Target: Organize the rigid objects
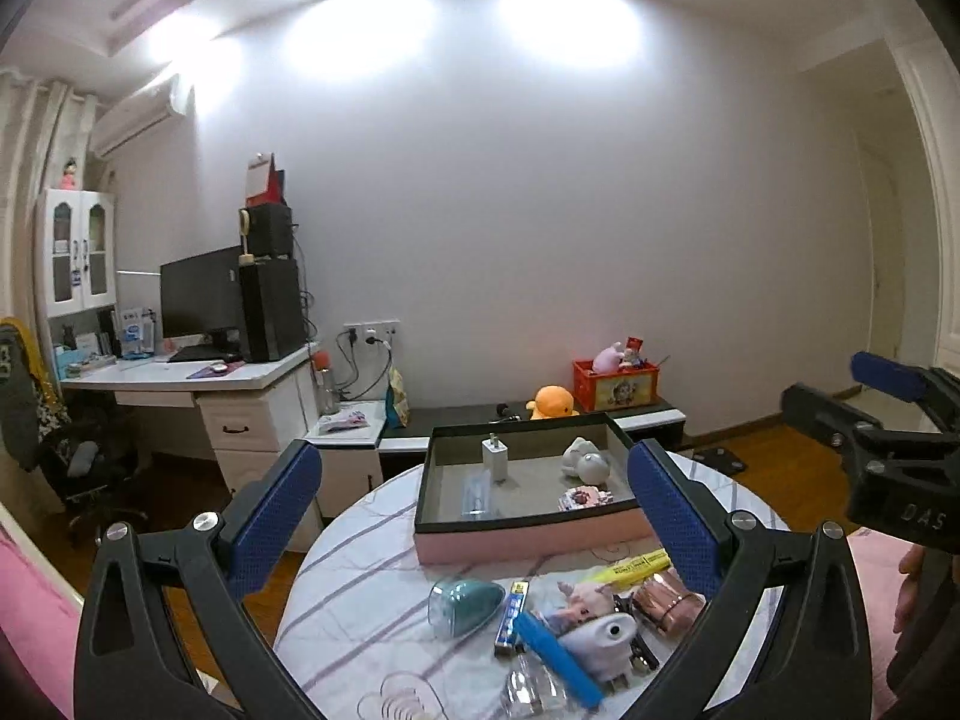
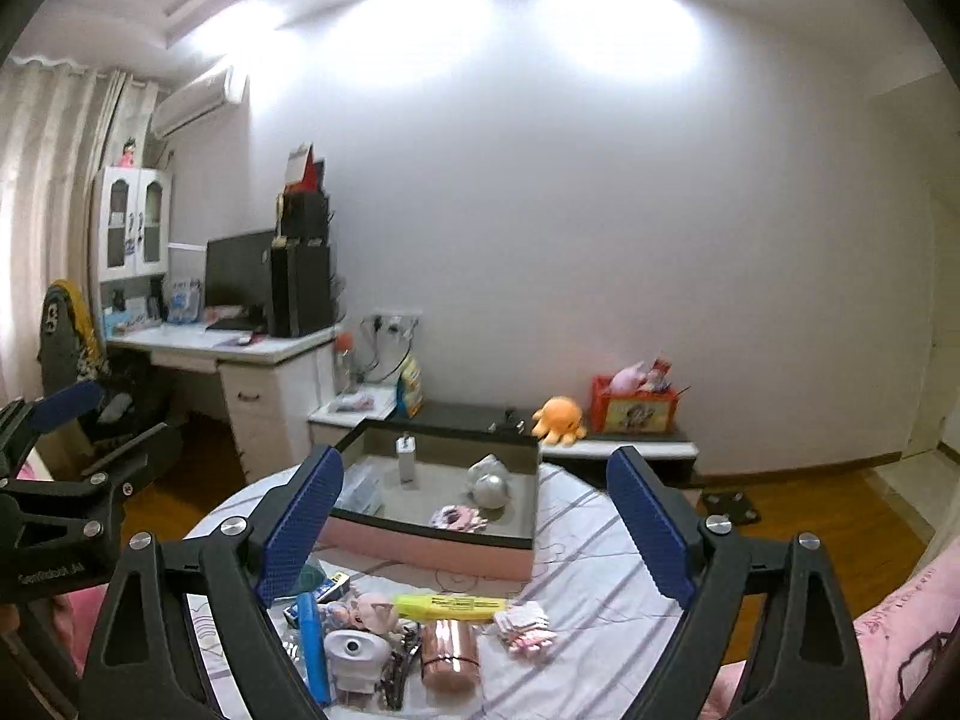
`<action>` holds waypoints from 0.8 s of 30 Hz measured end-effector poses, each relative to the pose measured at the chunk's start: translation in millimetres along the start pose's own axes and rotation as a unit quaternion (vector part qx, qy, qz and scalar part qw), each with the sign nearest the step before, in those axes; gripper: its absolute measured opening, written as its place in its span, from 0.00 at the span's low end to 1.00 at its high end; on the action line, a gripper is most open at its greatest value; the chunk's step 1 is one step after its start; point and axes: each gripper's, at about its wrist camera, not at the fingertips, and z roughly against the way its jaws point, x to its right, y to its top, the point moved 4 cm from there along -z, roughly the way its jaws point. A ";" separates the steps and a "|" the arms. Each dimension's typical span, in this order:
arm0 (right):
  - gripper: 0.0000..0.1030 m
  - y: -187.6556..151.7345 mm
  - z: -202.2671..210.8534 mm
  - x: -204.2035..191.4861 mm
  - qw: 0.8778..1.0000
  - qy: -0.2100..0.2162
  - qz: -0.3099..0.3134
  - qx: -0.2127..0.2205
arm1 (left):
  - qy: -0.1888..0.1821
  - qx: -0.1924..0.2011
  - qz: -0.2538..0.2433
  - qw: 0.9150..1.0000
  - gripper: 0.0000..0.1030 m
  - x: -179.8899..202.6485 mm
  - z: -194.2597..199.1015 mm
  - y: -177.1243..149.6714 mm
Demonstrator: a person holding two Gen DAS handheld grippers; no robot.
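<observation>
A shallow pink-sided box (image 1: 528, 540) (image 2: 432, 546) with a dark rim sits on the round table (image 1: 360, 546) (image 2: 600, 570). It holds a white charger plug (image 1: 495, 457) (image 2: 406, 459), a white and silver figure (image 1: 588, 463) (image 2: 491, 483) and a small pink-patterned piece (image 1: 583, 498). Loose items lie in front of it: a yellow highlighter (image 1: 630, 567) (image 2: 450, 605), a copper cylinder (image 1: 666, 603) (image 2: 450, 654), a blue tube (image 1: 558, 657) (image 2: 313, 648), a pink pig toy (image 1: 585, 597) and a white gadget (image 1: 600, 642) (image 2: 355, 657). My left gripper (image 1: 477, 468) and my right gripper (image 2: 475, 468) hover open and hold nothing.
A striped cloth covers the table. Beyond it stand a low dark bench (image 1: 456, 420), an orange plush (image 1: 552, 402) and a red crate of toys (image 1: 612, 384). A white desk (image 1: 198, 378) with a monitor stands at left, with wooden floor (image 2: 798, 498) around.
</observation>
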 end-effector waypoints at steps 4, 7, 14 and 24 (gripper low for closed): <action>0.94 -4.9 18.7 3.2 1.000 -0.016 -0.004 0.016 | 0.007 0.013 0.008 1.000 1.00 -0.7 16.2 -4.2; 1.00 -8.2 26.1 5.5 0.999 -0.018 -0.011 0.024 | 0.005 0.011 0.013 1.000 1.00 -0.2 20.7 -8.0; 1.00 -13.9 30.0 5.6 1.000 -0.021 -0.006 0.019 | 0.006 -0.001 0.004 1.000 1.00 2.9 24.3 -15.3; 1.00 -26.5 36.2 7.8 1.000 -0.023 -0.011 0.008 | 0.009 -0.004 0.001 1.000 1.00 3.4 26.8 -15.0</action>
